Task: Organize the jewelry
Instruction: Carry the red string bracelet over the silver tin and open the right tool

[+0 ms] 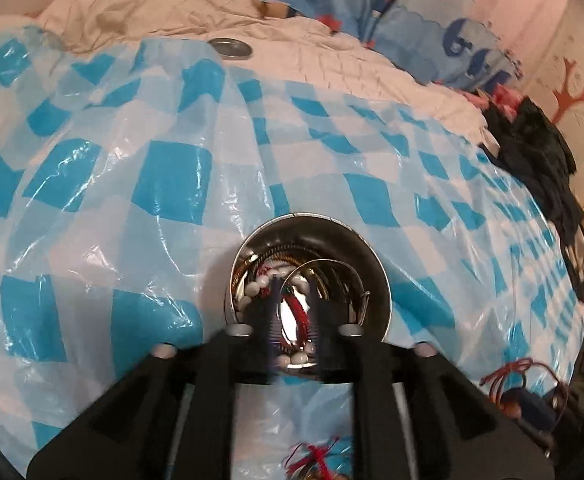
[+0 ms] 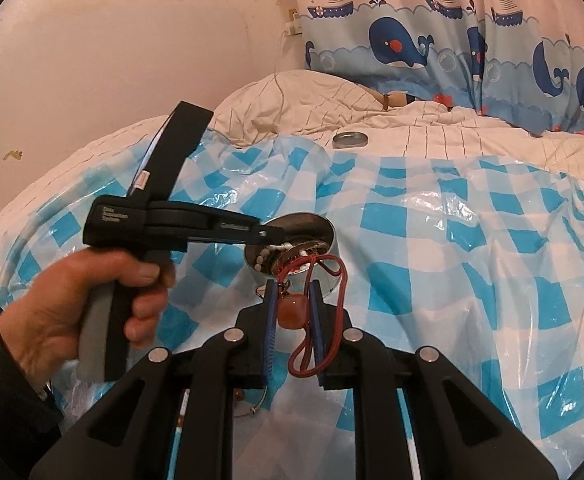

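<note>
A round metal tin [image 1: 364,256] sits on the blue-checked plastic sheet and holds white beads, a thin hoop and red-tasselled pieces. My left gripper [image 1: 297,312] hangs over the tin's near rim, jaws a little apart with nothing clearly between them. In the right wrist view the same tin [image 2: 316,226] shows with the left gripper [image 2: 270,236] reaching in from the left. My right gripper [image 2: 292,300] is shut on an orange stone pendant [image 2: 292,312] with a red cord [image 2: 340,280], held just in front of the tin.
The tin's lid [image 1: 231,48] lies far back on the cream quilt; it also shows in the right wrist view [image 2: 350,139]. A red tassel piece [image 1: 312,454] lies under my left gripper. More cords and beads [image 1: 520,388] lie at the right. Dark clothing [image 1: 540,148] lies at the bed's right edge.
</note>
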`<state>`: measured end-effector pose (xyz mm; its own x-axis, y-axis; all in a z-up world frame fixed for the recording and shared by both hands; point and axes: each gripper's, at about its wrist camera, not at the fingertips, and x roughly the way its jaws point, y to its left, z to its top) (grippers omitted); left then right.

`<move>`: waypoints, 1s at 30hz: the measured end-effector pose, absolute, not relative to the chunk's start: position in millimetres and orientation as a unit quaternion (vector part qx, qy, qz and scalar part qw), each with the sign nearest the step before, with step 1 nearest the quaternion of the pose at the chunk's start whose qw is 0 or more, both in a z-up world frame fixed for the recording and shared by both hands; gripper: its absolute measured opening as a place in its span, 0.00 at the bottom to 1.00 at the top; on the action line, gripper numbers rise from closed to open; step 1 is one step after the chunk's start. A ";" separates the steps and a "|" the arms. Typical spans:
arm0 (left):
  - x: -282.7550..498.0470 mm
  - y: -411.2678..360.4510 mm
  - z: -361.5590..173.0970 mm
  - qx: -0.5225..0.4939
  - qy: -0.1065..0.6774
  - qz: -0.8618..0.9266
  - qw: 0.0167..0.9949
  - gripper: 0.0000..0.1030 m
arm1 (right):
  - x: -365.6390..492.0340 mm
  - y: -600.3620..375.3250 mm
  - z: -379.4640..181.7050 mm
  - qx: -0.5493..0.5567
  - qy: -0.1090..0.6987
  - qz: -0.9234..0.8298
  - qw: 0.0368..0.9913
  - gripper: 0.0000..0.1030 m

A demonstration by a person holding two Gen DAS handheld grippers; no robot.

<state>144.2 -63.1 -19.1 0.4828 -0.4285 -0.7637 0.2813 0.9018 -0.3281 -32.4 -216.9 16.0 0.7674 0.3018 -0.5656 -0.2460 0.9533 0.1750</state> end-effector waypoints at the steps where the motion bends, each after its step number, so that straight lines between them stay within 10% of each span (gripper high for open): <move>1: 143.2 -58.8 -14.2 -0.092 0.459 -0.198 0.861 0.40 | -26.9 -216.3 17.2 0.049 0.310 0.150 0.937 0.16; 8: 121.7 -3.4 16.9 -0.150 0.415 -0.148 0.885 0.51 | 40.8 -184.1 26.1 0.049 0.319 0.192 0.927 0.17; 10: 116.0 8.5 21.2 -0.165 0.415 -0.143 0.884 0.53 | 64.1 -172.0 13.7 0.031 0.345 0.191 0.918 0.47; 30: 30.8 10.1 25.3 -0.152 0.419 -0.159 0.881 0.73 | -32.9 -246.6 -41.2 0.094 0.382 0.029 0.919 0.69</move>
<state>30.8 10.1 25.3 0.5990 -0.4075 -0.6893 0.1538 0.9034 -0.4003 -32.9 -246.6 -41.2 0.7072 0.1239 -0.6960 0.0190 0.9808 0.1939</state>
